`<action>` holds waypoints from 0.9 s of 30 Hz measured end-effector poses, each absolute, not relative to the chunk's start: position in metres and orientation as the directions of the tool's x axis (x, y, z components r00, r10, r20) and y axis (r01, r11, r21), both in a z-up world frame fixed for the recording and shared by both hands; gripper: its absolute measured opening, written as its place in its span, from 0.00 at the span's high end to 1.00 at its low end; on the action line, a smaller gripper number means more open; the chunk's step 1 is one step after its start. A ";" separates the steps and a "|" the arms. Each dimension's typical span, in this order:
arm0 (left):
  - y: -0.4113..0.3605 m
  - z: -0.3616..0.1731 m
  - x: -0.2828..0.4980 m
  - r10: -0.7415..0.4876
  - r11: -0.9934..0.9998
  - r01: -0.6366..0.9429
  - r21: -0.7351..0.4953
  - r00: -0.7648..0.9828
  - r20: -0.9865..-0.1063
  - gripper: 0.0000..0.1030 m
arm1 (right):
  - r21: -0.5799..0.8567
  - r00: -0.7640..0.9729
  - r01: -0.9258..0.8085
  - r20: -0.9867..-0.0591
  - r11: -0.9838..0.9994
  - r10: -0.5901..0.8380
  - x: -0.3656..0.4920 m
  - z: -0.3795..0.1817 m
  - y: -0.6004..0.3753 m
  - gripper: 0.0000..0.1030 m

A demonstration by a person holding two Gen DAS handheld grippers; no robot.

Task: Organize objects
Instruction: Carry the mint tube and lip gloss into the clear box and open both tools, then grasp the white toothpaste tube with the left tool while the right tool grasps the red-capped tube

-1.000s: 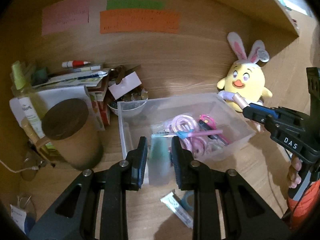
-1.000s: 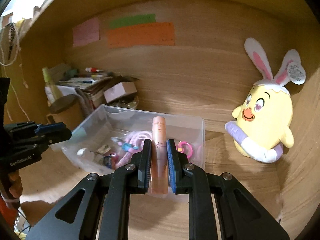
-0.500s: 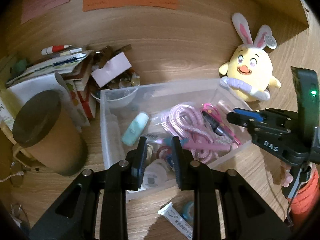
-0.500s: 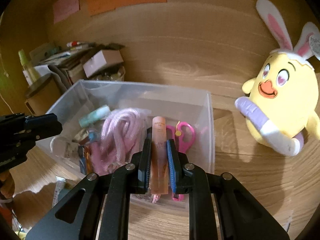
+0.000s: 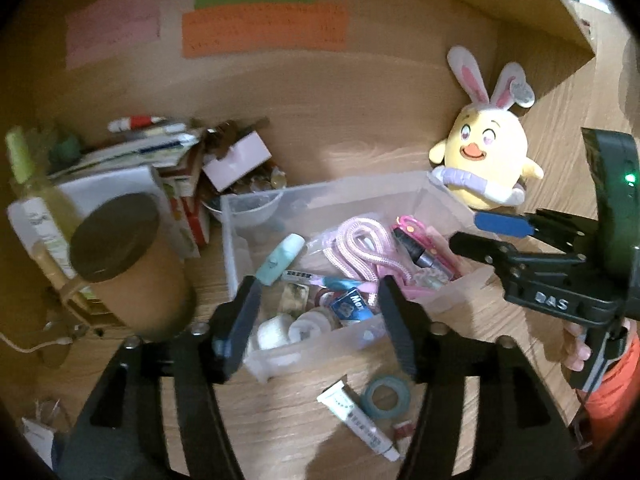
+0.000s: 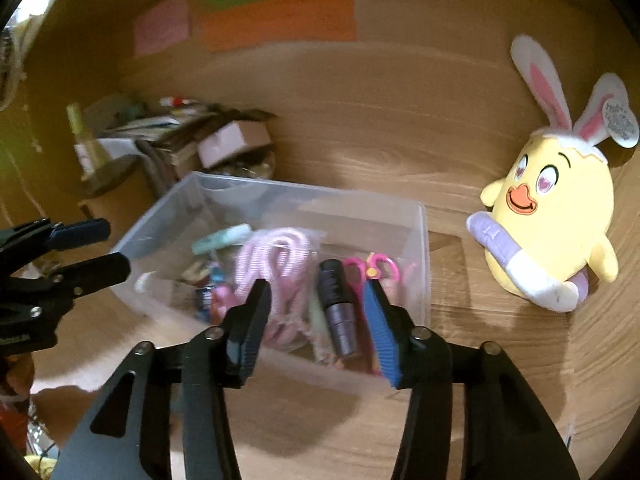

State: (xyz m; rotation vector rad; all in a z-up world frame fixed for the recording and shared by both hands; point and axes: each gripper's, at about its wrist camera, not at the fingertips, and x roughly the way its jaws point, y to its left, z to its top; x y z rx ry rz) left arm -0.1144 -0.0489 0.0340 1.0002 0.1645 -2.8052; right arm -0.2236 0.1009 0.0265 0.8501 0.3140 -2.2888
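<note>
A clear plastic bin point(image 5: 360, 330) point(image 6: 424, 248) on the wooden desk holds a pink rope point(image 5: 360, 248) point(image 6: 276, 256), pink scissors point(image 6: 372, 268), a teal bottle point(image 5: 280, 260) point(image 6: 222, 238), a dark tube point(image 6: 338, 304) and small items. My left gripper point(image 5: 318, 292) is open and empty over the bin's near side. My right gripper point(image 6: 318, 292) is open and empty over the bin's near right corner; it also shows in the left wrist view point(image 5: 480, 236). A white tube point(image 5: 358, 420) and a teal tape roll point(image 5: 386, 396) lie on the desk in front of the bin.
A yellow bunny-eared plush point(image 5: 484, 160) point(image 6: 556, 216) sits right of the bin. A brown lidded cylinder point(image 5: 128, 260), a stack of boxes and papers point(image 5: 160, 160) and a bowl point(image 5: 248, 208) crowd the left. The wooden back wall carries coloured paper notes point(image 5: 264, 28).
Both grippers have opened. The teal bottle left my left gripper and lies in the bin; the pink tube is gone from my right gripper. Both grippers pulled back from the bin.
</note>
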 end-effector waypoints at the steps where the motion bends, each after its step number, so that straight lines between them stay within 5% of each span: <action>1: -0.049 0.036 -0.110 -0.118 -0.981 0.190 -0.049 -0.768 -0.630 0.31 | 0.004 -0.566 0.669 -0.645 -0.744 -0.513 -0.218 0.029 0.101 0.49; 3: -0.051 0.040 -0.099 -0.132 -0.977 0.207 -0.051 -0.778 -0.614 0.16 | -0.002 -0.559 0.689 -0.637 -0.725 -0.530 -0.204 0.033 0.103 0.43; 6: -0.054 0.040 -0.085 -0.151 -0.972 0.229 -0.053 -0.779 -0.608 0.07 | -0.017 -0.551 0.710 -0.634 -0.704 -0.542 -0.185 0.031 0.102 0.37; 15: -0.070 0.004 -0.058 -0.188 -0.955 0.294 -0.041 -0.705 -0.684 0.06 | 0.092 -0.395 0.763 -0.717 -0.639 -0.575 -0.147 -0.015 0.087 0.34; 27: -0.069 -0.038 -0.053 -0.132 -0.957 0.283 -0.064 -0.621 -0.772 0.06 | 0.040 -0.348 0.776 -0.805 -0.629 -0.480 -0.122 -0.063 0.073 0.34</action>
